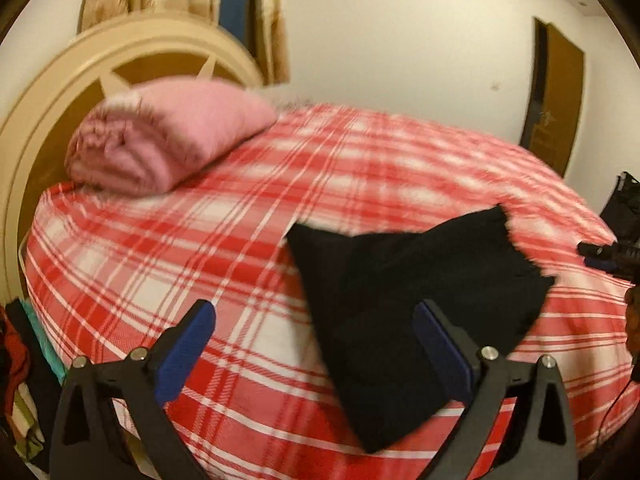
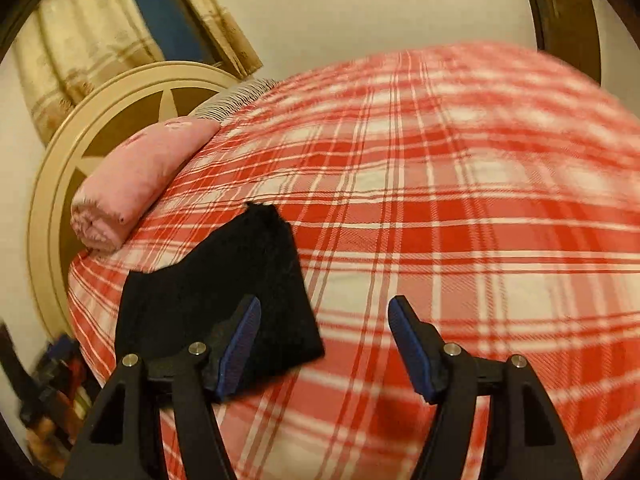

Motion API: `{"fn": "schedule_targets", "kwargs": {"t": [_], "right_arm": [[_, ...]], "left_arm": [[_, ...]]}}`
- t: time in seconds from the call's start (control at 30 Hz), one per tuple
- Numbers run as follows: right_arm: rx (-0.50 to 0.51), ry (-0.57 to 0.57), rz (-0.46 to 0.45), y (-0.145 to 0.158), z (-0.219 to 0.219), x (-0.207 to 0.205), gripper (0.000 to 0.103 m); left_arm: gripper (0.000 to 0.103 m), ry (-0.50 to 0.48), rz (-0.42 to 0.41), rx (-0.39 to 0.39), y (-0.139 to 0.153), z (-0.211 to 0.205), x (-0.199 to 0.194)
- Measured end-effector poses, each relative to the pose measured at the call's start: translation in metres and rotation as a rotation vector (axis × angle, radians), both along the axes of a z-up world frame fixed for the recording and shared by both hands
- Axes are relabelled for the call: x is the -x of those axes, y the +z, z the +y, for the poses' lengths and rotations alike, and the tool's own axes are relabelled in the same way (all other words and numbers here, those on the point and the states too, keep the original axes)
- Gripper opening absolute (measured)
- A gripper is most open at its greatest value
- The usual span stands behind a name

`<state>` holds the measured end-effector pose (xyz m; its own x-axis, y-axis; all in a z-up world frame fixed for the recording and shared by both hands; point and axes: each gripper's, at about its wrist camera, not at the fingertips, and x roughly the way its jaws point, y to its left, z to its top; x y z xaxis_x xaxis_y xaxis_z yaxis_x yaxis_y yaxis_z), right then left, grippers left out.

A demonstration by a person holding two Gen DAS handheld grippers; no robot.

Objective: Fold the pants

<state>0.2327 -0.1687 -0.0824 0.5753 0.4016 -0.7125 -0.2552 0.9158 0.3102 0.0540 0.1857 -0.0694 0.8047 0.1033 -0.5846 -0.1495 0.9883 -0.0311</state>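
Note:
Black pants lie folded in a compact bundle on the red and white plaid bed cover, near the bed's front edge. My left gripper hangs open above the cover, its right finger over the bundle's left part and nothing between the pads. In the right wrist view the same black pants sit low on the left. My right gripper is open there, with its left finger over the bundle's near corner and only plaid cover between the pads. The right gripper's tip shows at the far right edge of the left wrist view.
A rolled pink blanket lies at the head of the bed by the cream headboard with a star motif. Curtains hang behind it. Piled clothes sit beside the bed on the left. A brown door stands at the back right.

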Motion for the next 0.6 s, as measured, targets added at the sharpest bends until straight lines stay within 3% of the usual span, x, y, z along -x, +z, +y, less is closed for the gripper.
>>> {"fn": "schedule_targets", "kwargs": {"t": [0.07, 0.13, 0.3, 0.6], "right_arm": [[0.053, -0.004, -0.066, 0.017, 0.004, 0.034, 0.068], [0.085, 0.007, -0.13, 0.031, 0.01, 0.066, 0.075], [0.157, 0.049, -0.262, 0.059, 0.025, 0.125, 0.077], [0.161, 0.102, -0.406, 0.094, 0.042, 0.179, 0.078]], "left_arm": [[0.103, -0.019, -0.037, -0.023, 0.014, -0.013, 0.007], [0.103, -0.044, -0.074, -0.038, 0.029, -0.027, 0.016], [0.103, -0.105, -0.131, -0.034, 0.053, -0.046, 0.033], [0.103, -0.121, -0.173, -0.043, 0.071, -0.053, 0.045]]}}
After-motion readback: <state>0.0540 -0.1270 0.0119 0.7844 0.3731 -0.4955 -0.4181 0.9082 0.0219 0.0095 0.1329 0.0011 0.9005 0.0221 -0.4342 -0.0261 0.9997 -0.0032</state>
